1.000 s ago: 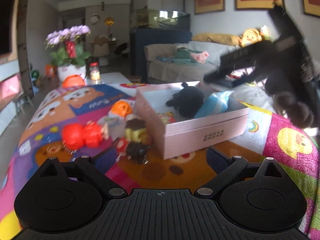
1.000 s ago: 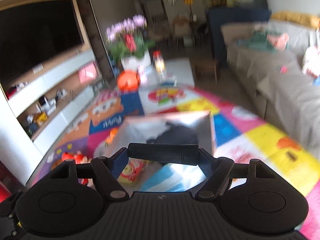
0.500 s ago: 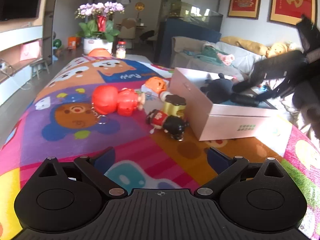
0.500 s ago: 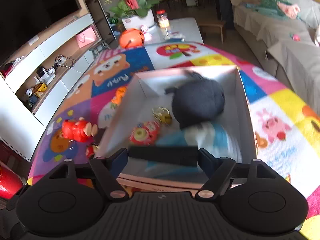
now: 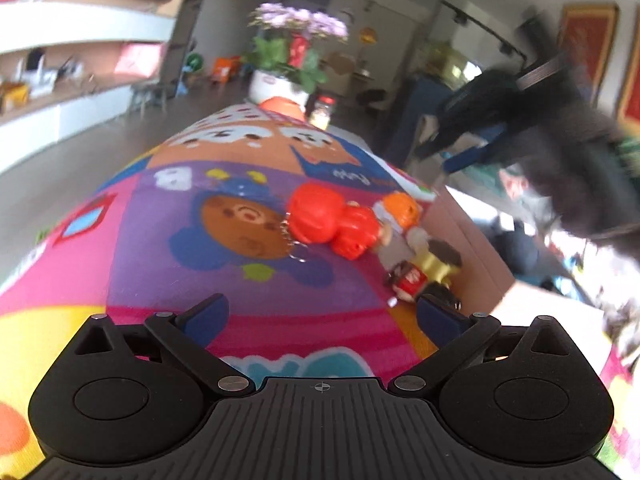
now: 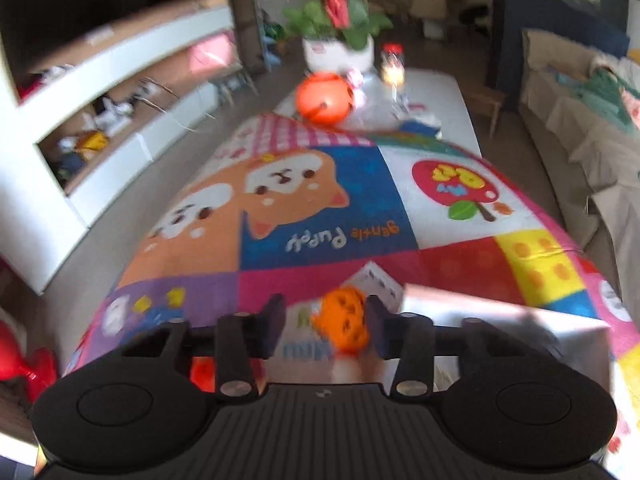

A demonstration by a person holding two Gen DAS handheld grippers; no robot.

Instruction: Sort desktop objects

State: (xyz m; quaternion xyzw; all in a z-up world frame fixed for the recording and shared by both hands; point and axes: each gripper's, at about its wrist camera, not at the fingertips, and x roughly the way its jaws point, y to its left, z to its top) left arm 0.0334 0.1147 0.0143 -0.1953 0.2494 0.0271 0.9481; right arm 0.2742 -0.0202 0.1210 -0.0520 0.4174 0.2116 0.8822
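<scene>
Soft daylight fills both fisheye views, edges bowed and everything smeared by motion blur, worst at the left view's right side, with glare on the pink box (image 6: 500,316).

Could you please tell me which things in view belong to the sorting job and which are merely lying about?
Job: red toy, orange-headed figure, gold-bodied figurine, pink box.
Lying about: flower pot, orange ball, glass jar.

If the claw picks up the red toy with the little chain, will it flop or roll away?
The round red plastic figure looks hard, so it probably stays stiff. Its small metal keychain will likely dangle. Its rounded body could slip between the fingers of the open left claw, though it lies on soft mat, so rolling seems unlikely.
</scene>
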